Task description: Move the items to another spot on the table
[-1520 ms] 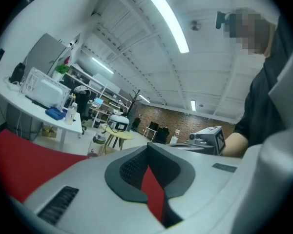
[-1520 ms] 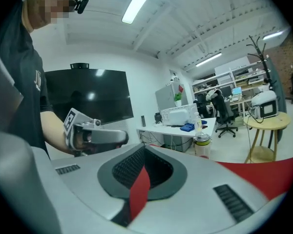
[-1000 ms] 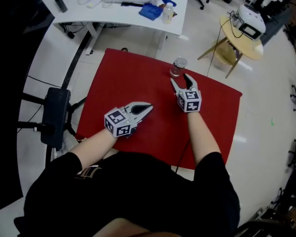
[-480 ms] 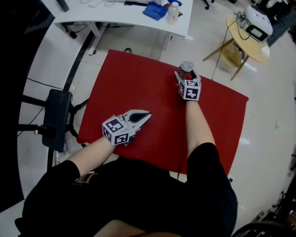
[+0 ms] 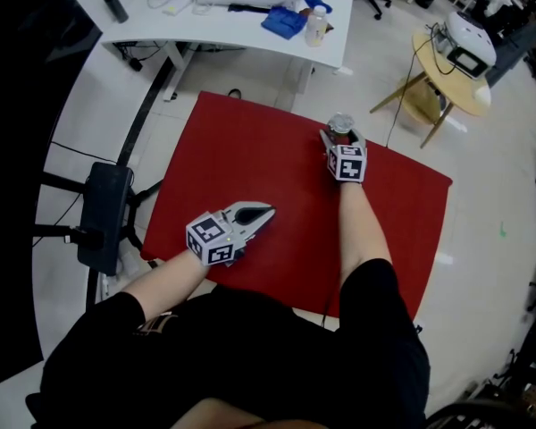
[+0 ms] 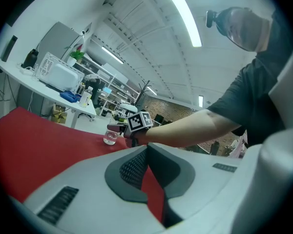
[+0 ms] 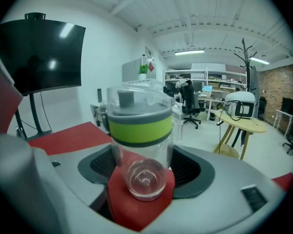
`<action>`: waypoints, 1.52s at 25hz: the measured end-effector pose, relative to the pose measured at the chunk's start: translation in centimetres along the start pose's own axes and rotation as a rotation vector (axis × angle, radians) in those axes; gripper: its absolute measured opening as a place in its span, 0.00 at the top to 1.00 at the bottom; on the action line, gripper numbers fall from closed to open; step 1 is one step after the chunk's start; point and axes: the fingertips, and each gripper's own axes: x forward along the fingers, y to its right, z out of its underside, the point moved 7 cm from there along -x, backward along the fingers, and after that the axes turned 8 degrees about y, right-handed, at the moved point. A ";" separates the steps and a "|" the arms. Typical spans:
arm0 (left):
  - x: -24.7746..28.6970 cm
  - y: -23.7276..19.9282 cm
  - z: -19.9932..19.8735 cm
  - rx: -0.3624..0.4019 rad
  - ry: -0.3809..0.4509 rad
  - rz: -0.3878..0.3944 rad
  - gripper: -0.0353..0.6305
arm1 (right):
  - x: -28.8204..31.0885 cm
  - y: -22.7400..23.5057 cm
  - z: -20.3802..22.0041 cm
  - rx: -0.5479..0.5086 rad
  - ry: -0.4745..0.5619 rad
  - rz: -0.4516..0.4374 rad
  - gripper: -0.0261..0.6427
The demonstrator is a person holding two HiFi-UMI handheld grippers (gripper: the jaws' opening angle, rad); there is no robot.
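Right gripper view: we see the clear cup [image 7: 140, 145], with a green band and a grey lid, upright between the jaws of the right gripper [image 7: 141, 177].
Right jaws: wide and closing, with the pads just beside the cup's walls.
Head view: only the cup's lid shows, just past the right jaw tips.
Left gripper view: the cup stands well ahead of the jaws.
Left gripper [image 5: 266, 211]: the jaw tips are together and grip nothing.
Cup contents: through the wall we see only the red cloth [image 5: 241, 159].
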 end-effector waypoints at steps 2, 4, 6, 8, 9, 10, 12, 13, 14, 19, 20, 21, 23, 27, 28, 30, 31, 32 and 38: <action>0.1 0.2 0.0 0.002 0.002 0.001 0.96 | -0.8 -0.2 -0.3 -0.015 0.005 -0.020 0.45; 0.3 0.5 -0.1 0.006 0.006 -0.002 0.96 | -1.8 -0.5 -0.8 -0.035 0.006 -0.045 0.45; 0.7 1.2 -0.3 0.012 0.010 -0.007 0.96 | -3.1 -0.8 -1.6 -0.049 0.010 -0.070 0.45; 1.0 2.1 -0.6 0.023 0.017 -0.010 0.96 | -4.8 -1.2 -2.4 -0.058 0.020 -0.090 0.45; 1.1 2.6 -0.7 0.029 0.021 -0.012 0.96 | -5.7 -1.5 -2.8 -0.062 0.026 -0.103 0.45; 1.3 3.2 -0.9 0.033 0.027 -0.017 0.96 | -6.6 -2.0 -3.2 -0.067 0.032 -0.121 0.45; 1.5 4.4 -1.0 0.038 0.038 -0.031 0.96 | -8.9 -3.1 -3.8 -0.075 0.042 -0.166 0.45; 1.6 5.1 -1.1 0.041 0.044 -0.038 0.96 | -10.2 -3.7 -4.0 -0.078 0.046 -0.190 0.45; 1.7 5.6 -1.1 0.045 0.049 -0.043 0.96 | -11.6 -4.3 -4.2 -0.082 0.048 -0.214 0.45; 1.0 6.8 -0.8 0.082 0.041 -0.046 0.96 | -18.6 -8.6 -3.8 -0.116 0.039 -0.341 0.45; 0.7 6.9 -0.6 0.087 0.035 -0.046 0.96 | -20.1 -9.5 -3.6 -0.122 0.040 -0.368 0.45; 0.4 7.0 -0.5 0.087 0.031 -0.046 0.96 | -21.6 -10.5 -3.3 -0.131 0.039 -0.398 0.45; -0.4 7.2 -0.1 0.086 0.019 -0.046 0.96 | -24.7 -12.6 -2.4 -0.159 0.028 -0.465 0.45; -2.1 7.6 1.0 0.081 -0.014 -0.036 0.96 | -30.1 -16.8 0.2 -0.214 -0.005 -0.597 0.45; -2.5 7.7 1.4 0.078 -0.019 -0.034 0.96 | -31.1 -17.7 1.0 -0.221 -0.011 -0.627 0.45; -3.2 7.8 2.1 0.071 -0.028 -0.033 0.96 | -32.8 -19.5 2.4 -0.223 -0.023 -0.670 0.45; -3.4 8.0 2.4 0.069 -0.033 -0.032 0.96 | -33.6 -20.3 3.0 -0.216 -0.030 -0.684 0.45; -3.7 8.1 2.6 0.068 -0.037 -0.031 0.96 | -34.2 -21.0 3.7 -0.209 -0.036 -0.698 0.45; -4.8 9.5 4.2 0.062 -0.034 -0.059 0.96 | -36.3 -23.8 7.8 -0.200 -0.080 -0.784 0.45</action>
